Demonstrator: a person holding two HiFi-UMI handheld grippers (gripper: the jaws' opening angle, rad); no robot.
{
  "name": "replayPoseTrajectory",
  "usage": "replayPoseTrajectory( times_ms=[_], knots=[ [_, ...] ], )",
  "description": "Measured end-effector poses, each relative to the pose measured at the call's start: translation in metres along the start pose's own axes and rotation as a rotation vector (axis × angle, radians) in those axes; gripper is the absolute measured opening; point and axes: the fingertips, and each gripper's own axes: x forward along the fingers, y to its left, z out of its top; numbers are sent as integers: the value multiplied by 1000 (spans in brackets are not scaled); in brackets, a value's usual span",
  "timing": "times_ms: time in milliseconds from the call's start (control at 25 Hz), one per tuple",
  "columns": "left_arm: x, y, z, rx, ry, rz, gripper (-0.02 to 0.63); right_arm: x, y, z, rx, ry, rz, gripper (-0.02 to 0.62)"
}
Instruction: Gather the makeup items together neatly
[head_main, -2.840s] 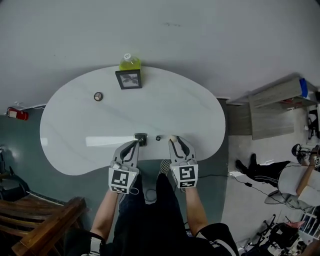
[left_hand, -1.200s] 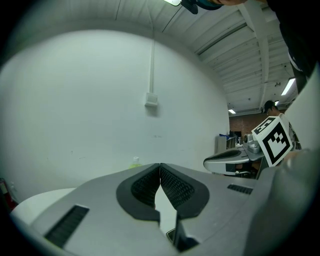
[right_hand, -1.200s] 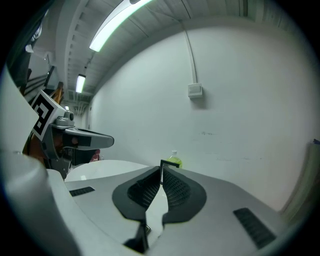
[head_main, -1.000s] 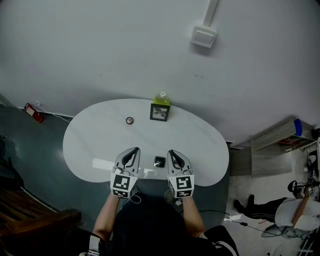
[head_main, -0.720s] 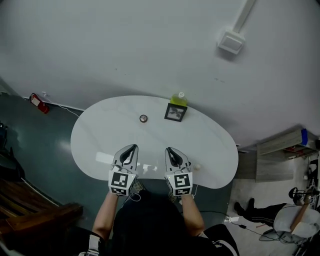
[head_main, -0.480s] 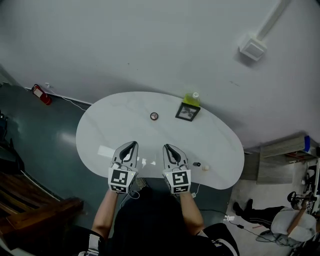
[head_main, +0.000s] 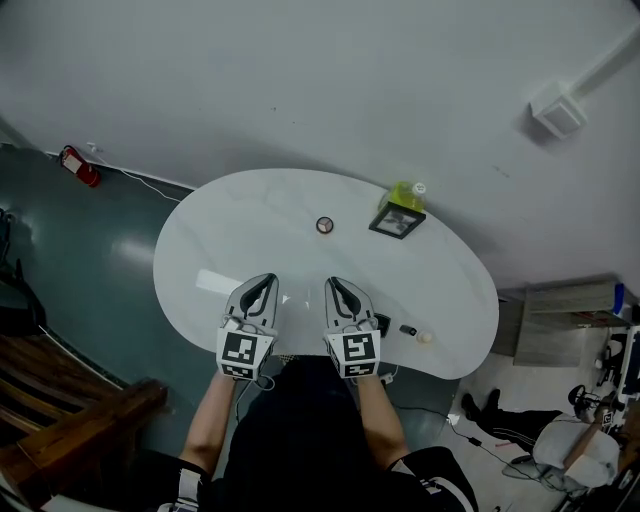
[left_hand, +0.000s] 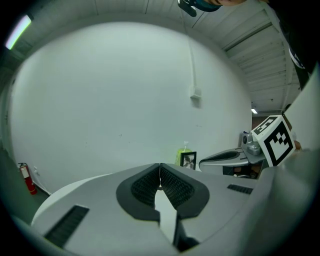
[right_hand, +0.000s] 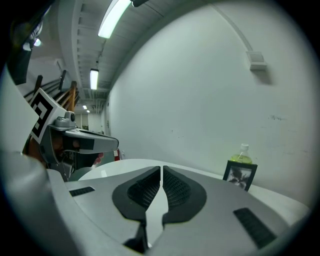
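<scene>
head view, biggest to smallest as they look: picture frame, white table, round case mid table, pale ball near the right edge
1. white table
2. picture frame
3. round case
4. pale ball, only slightly smaller-looking than the case; both are tiny here, so that last pair is unsure.

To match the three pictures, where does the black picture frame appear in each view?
Head view: picture frame right of centre, upper half.
Left gripper view: picture frame just right of centre.
Right gripper view: picture frame at lower right.
Shared landmark: green bottle directly behind it.
</scene>
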Motion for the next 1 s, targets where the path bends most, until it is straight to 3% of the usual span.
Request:
replayPoseTrajectory(
  times_ms=[440,1000],
  knots=[
    [78,31,-22,-28,69,-26,20,81,-55,-28,38,78,-35,41],
    [170,54,-78,-91,211,-43,20,168,-99,-89,96,210,11,41]
  ],
)
